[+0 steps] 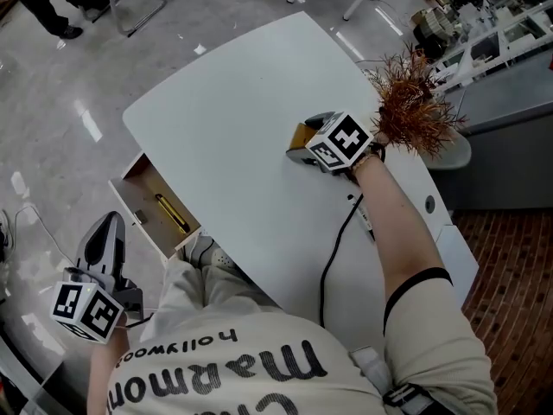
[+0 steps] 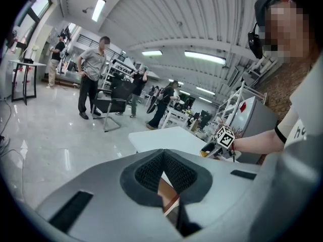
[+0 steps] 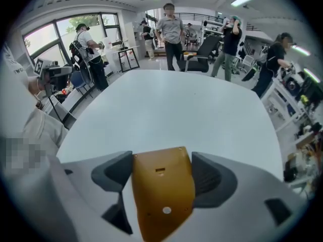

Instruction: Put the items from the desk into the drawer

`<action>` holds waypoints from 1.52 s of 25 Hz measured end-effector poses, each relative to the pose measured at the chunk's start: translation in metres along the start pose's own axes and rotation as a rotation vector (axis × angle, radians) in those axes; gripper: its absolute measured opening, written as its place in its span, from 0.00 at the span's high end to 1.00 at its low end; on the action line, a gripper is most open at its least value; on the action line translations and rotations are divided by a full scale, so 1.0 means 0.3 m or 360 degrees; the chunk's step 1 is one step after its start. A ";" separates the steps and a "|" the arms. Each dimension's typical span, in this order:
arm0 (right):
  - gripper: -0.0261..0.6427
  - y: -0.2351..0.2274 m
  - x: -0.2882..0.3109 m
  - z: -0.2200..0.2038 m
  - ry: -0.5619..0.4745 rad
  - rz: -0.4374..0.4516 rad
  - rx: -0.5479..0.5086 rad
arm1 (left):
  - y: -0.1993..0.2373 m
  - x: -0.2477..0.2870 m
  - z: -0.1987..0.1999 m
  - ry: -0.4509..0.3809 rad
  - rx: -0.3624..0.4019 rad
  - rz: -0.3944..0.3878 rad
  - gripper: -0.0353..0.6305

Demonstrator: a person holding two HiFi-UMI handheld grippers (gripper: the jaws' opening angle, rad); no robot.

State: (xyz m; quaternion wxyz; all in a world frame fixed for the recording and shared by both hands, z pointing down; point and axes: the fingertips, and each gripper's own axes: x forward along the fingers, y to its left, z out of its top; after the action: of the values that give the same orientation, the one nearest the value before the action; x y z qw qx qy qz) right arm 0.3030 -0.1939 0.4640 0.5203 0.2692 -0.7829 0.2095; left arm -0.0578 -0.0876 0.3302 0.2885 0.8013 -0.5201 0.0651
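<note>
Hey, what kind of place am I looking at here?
Probably a large open workshop or robotics lab, not a home or office: a glossy hard floor, long ceiling strip lights, benches cluttered with equipment, and several people standing about.

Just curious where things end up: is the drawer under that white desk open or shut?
Open. The drawer sticks out past the desk edge, and a yellow pen-like thing lies inside.
</note>
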 end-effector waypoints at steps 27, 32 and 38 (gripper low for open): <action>0.42 0.260 -0.127 0.255 -0.0596 -0.0157 -0.0053 | -0.019 -0.040 -0.009 -0.0065 -0.0026 -0.0009 0.94; 0.42 0.281 -0.173 0.286 -0.0729 -0.0227 -0.0004 | -0.029 -0.062 0.003 -0.0090 -0.0009 -0.0016 0.94; 0.42 0.293 -0.238 0.324 -0.0879 -0.0325 0.0071 | -0.035 -0.086 0.010 -0.0108 -0.0006 -0.0041 0.94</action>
State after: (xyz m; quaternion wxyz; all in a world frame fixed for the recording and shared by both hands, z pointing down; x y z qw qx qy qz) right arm 0.2009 -0.1710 0.3574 0.2999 0.4046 -0.8590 0.0920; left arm -0.0610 -0.0657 0.3132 0.2730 0.8090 -0.5195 0.0330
